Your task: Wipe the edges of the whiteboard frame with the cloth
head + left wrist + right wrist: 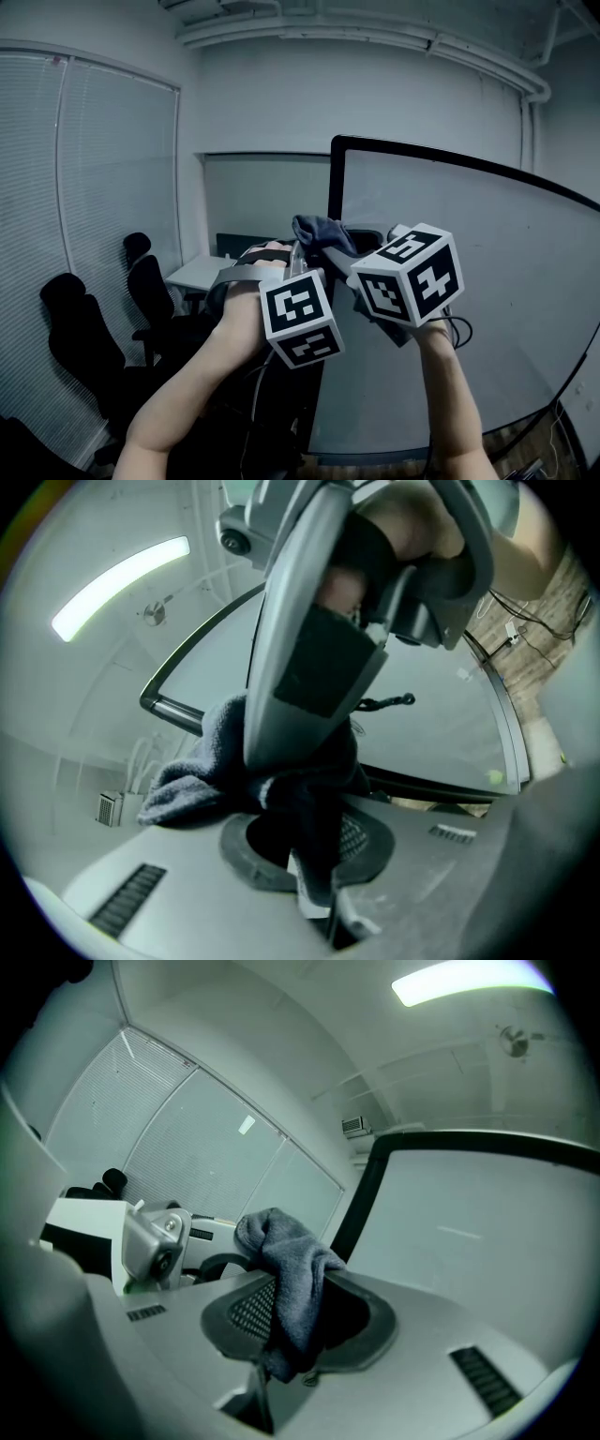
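Note:
A dark grey-blue cloth (322, 232) is bunched between both grippers, just in front of the whiteboard's black frame (335, 183) at its left edge. My left gripper (298, 255) is shut on the cloth (197, 775), whose fold runs down into the closed jaws (314, 883). My right gripper (364, 255) is also shut on the cloth (291, 1279), which drapes over its jaws (286, 1354). The frame's corner (367, 1180) and top bar stand right behind the cloth. In the left gripper view the right gripper's finger (300, 621) crosses above the cloth. The white board surface (469, 281) spreads to the right.
Black office chairs (86, 337) and a white table (199, 272) stand at the lower left. Window blinds (94, 197) cover the left wall. A glass partition (262, 192) lies behind the board. Cables (459, 328) hang by my right wrist.

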